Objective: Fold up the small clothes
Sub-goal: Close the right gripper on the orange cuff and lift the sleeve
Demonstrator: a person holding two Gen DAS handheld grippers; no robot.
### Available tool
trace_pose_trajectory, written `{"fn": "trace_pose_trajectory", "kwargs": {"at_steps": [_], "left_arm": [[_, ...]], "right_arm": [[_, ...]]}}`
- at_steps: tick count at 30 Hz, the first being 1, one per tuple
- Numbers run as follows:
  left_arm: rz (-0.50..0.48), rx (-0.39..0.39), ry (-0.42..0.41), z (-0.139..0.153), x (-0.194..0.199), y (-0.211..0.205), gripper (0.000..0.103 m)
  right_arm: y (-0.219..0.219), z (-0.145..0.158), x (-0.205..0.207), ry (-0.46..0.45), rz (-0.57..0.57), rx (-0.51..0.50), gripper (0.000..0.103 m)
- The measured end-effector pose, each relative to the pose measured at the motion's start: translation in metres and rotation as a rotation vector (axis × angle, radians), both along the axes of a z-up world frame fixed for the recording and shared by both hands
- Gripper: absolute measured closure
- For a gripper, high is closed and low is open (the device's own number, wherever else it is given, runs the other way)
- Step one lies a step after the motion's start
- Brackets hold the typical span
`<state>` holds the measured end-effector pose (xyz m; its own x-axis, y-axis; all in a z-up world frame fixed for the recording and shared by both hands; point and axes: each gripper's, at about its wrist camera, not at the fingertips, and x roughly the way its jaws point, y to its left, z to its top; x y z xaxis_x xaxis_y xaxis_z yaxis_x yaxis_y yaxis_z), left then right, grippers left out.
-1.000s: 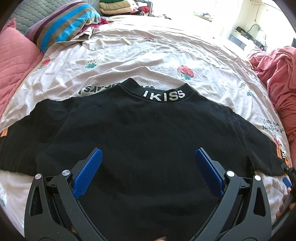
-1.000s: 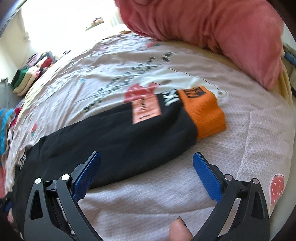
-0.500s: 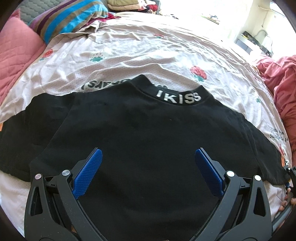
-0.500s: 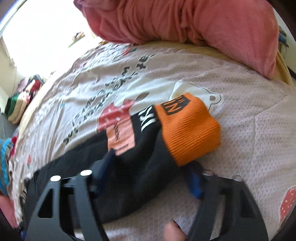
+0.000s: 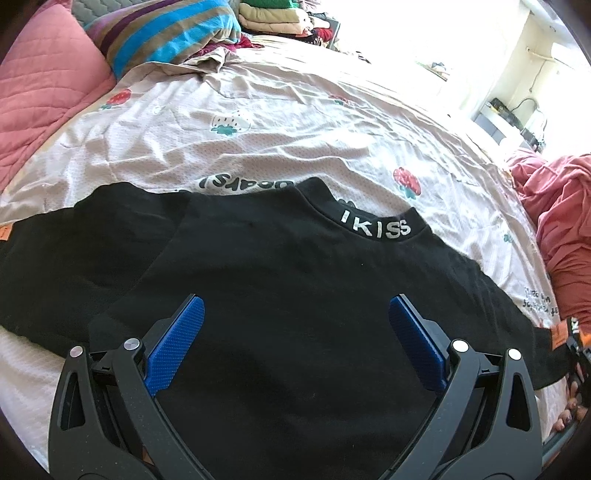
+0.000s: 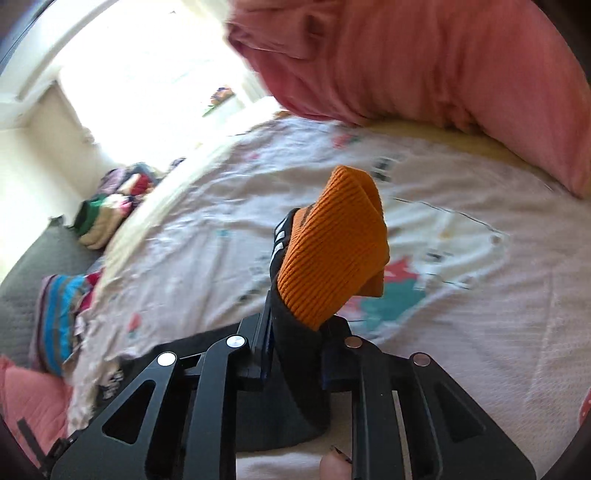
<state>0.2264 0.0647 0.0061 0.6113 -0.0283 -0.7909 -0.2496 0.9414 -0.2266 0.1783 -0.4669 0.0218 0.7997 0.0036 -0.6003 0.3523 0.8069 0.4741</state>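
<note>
A: Fingers first. How do they stand?

B: The left gripper (image 5: 295, 332) has its blue pads (image 5: 176, 341) spread wide, nothing between them, poised over the body of the black sweatshirt (image 5: 288, 302). The right gripper (image 6: 295, 354) is clamped tight on the sleeve (image 6: 295, 354), the orange cuff (image 6: 332, 251) sticking up beyond its tips.

A: Now the setting, biggest things down.

B: The bed sheet (image 5: 295, 122), pale with strawberry prints, fills both views. The sweatshirt lies spread flat on it, collar away from the left camera, both sleeves reaching out to the sides. A pink quilt (image 5: 40, 96) sits at the left edge, a heap of pink bedding (image 6: 424, 62) at the right, just behind the raised cuff. A striped pillow (image 5: 162, 40) lies at the far end, folded clothes (image 5: 273, 14) stacked behind it.

A: And the small details?

B: White letters "IKISS" (image 5: 375, 229) on the collar band. A thumb (image 6: 334, 463) shows under the right gripper.
</note>
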Motion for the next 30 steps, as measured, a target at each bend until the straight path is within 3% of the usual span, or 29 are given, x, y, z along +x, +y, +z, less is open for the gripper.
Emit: {"fn": "trace_pose_trajectory", "kwargs": {"at_steps": [14, 24, 30], "left_arm": [[-0.008, -0.005, -0.023, 0.016, -0.01, 0.02, 0.009], [0.016, -0.135, -0.043, 0.011, -0.018, 0.051, 0.009], [0.016, -0.264, -0.061, 0.009, -0.02, 0.067, 0.009]], "right_arm": [[0.122, 0.053, 0.027, -0.097, 0.326, -0.049, 0.086], [0.231, 0.048, 0.038, -0.07, 0.567, -0.109, 0.086], [0.278, 0.036, 0.041, -0.033, 0.654, -0.152, 0.086]]}}
